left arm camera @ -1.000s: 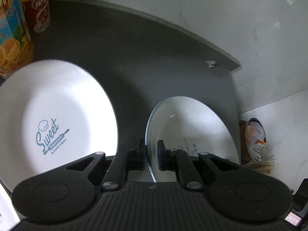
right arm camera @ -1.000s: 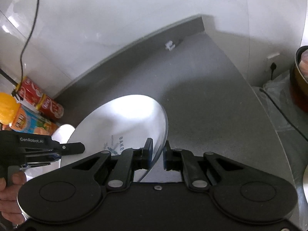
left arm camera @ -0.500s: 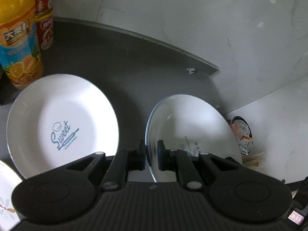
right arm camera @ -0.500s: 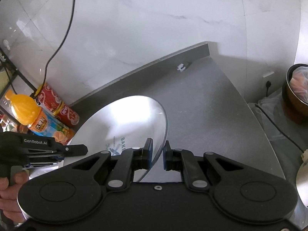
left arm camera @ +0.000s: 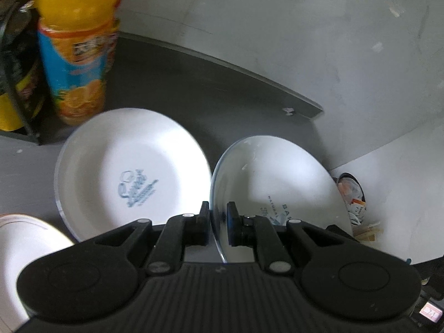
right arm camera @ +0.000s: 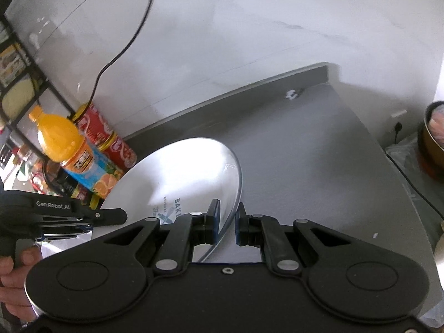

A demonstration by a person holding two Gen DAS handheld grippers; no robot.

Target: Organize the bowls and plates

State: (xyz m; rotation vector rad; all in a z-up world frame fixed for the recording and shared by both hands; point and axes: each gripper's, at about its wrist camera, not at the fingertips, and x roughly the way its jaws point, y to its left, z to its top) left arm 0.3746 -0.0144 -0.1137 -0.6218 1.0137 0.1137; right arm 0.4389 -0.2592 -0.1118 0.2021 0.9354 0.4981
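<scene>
Left gripper (left arm camera: 217, 226): jaws narrow, clamped on the near left rim of a white plate (left arm camera: 277, 191) printed with blue lettering. The plate is tilted, its face toward the camera.

Right gripper (right arm camera: 227, 226): jaws narrow, straddling the right rim of the same plate (right arm camera: 180, 177). In the right wrist view the left gripper (right arm camera: 111, 216) appears at 9 o'clock, held by a hand (right arm camera: 14, 280).

Second white plate (left arm camera: 133, 172), with a blue logo, lies flat on the grey countertop (left arm camera: 194, 83) at 10 o'clock of the held plate, just beside it; contact cannot be determined. A third dish (left arm camera: 25, 255) shows at 8 o'clock, cut by the frame edge.

An orange juice bottle (left arm camera: 75, 47) stands at 11 o'clock, blurred. In the right wrist view a red can (right arm camera: 108, 136) stands just behind this bottle (right arm camera: 72, 152).
</scene>
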